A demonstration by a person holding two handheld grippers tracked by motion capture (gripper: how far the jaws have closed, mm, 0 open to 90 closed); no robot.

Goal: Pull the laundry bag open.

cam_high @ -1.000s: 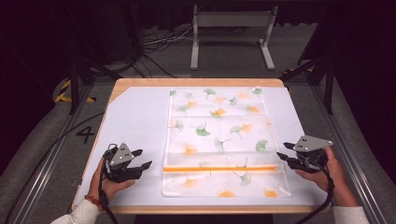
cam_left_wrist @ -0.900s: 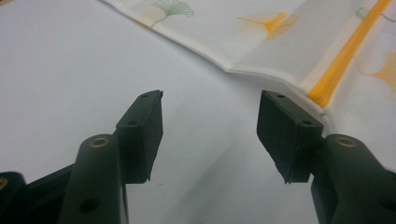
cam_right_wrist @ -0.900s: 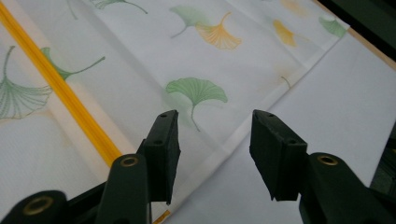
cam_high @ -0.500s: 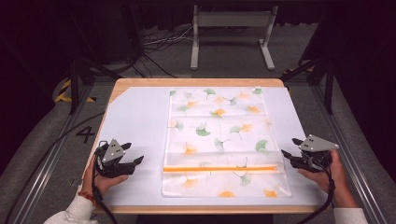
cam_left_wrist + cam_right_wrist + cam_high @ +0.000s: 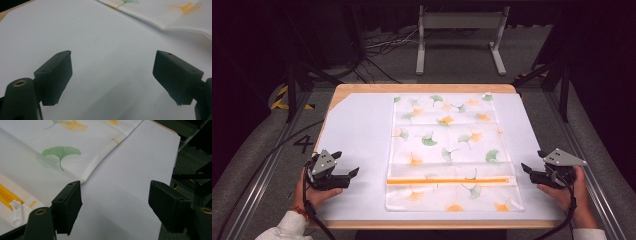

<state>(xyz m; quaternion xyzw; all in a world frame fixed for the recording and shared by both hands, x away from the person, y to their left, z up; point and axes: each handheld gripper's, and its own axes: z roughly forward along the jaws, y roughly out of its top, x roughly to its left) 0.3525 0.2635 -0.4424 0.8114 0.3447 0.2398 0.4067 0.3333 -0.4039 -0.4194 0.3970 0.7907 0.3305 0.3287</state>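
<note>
The leaf-print zip pouch point(image 5: 452, 152) lies flat mid-counter point(image 5: 357, 132). Left gripper point(image 5: 346, 176) at eight o'clock and right gripper point(image 5: 532, 172) at four have just been opening, fingers spread, nothing between them, probably flanking for a two-sided grasp.

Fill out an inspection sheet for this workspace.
Surface: wooden table covered by a white sheet.
Job's things: leaf-print zip pouch lying flat, orange zipper near its front edge.
Clutter: nothing seen.
Grippers: left gripper open, empty, beside the pouch; right gripper open, empty, at the pouch's right edge; both have just been opening.
Cables: one trails from each gripper; more lie on the floor behind.
Surroundings: dark floor, metal stand behind table.
</note>
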